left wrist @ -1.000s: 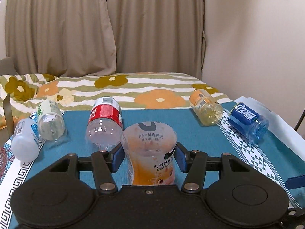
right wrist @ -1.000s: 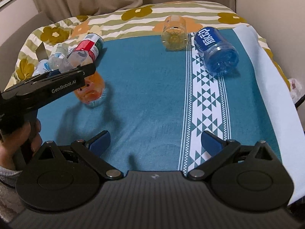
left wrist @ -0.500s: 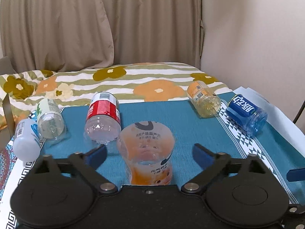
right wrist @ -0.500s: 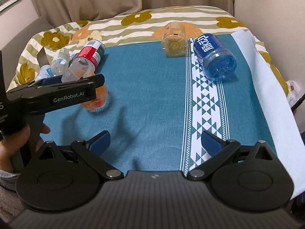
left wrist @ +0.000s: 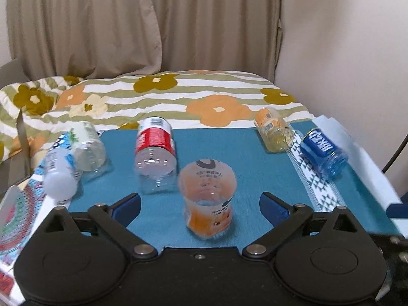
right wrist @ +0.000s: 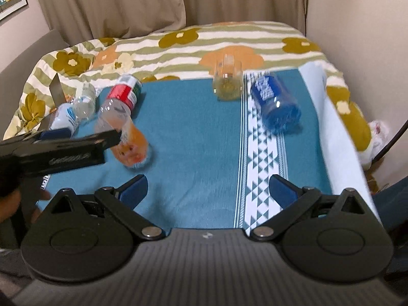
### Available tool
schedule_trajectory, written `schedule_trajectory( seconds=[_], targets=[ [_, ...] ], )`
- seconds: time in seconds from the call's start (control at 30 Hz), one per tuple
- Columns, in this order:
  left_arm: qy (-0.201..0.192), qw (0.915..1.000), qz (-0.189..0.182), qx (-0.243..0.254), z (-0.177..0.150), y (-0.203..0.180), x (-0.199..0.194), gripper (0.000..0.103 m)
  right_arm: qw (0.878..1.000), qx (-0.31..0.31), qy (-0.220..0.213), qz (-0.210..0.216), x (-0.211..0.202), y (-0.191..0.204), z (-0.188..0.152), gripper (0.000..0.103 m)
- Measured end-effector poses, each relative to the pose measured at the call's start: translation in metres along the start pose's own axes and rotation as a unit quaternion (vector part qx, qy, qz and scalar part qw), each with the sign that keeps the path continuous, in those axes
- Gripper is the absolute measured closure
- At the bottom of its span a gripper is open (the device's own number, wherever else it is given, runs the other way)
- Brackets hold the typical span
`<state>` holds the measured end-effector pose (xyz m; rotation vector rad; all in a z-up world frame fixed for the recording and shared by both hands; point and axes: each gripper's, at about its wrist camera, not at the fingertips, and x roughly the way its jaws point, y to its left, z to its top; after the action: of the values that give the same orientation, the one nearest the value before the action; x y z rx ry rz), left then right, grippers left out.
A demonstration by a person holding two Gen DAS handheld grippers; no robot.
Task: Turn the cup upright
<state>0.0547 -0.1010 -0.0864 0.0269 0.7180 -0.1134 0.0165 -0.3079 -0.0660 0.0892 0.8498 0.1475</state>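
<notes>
A clear cup with an orange label (left wrist: 207, 199) stands upright on the teal cloth (left wrist: 229, 158), rim up; it shows in the right wrist view as the orange cup (right wrist: 130, 142). My left gripper (left wrist: 200, 204) is open, its blue pads spread wide on either side of the cup and not touching it. In the right wrist view the left gripper's black body (right wrist: 58, 150) reaches in from the left, partly covering the cup. My right gripper (right wrist: 207, 190) is open over bare teal cloth, holding nothing.
Other cups lie on their sides: a red-labelled one (left wrist: 155, 153), a clear one (left wrist: 88, 148) and a white one (left wrist: 60, 173) at left, a yellow one (left wrist: 274, 132) and a blue one (left wrist: 322, 150) at right. A floral quilt (left wrist: 165, 97) and curtains lie behind.
My left gripper opened off the orange cup, which now stands free, and drew back. The right gripper lifted and tilted toward the far side.
</notes>
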Motion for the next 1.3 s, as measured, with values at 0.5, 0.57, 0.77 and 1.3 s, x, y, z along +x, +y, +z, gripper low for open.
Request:
schedule_trajectory(
  seconds=[0.5,0.57,0.77,1.3],
  targets=[
    [0.067,0.9975,0.015,-0.016,0.019,0.05,-0.078,0.001,0.998,-0.03,-0.011,-0.058,-0.047,0.047,0.032,0.0],
    [0.066,0.9976,0.014,-0.017,0.019,0.054,-0.085,0.001,0.997,-0.033,-0.008,-0.065,-0.05,0.052,0.03,0.0],
    [0.058,0.9982,0.017,-0.005,0.014,0.058,-0.096,0.001,0.996,-0.033,-0.013,-0.08,-0.052,0.065,0.022,0.0],
    [0.032,0.9994,0.01,0.005,0.015,0.068,-0.108,0.001,0.995,-0.021,-0.018,-0.092,-0.058,0.073,0.014,0.0]
  ],
)
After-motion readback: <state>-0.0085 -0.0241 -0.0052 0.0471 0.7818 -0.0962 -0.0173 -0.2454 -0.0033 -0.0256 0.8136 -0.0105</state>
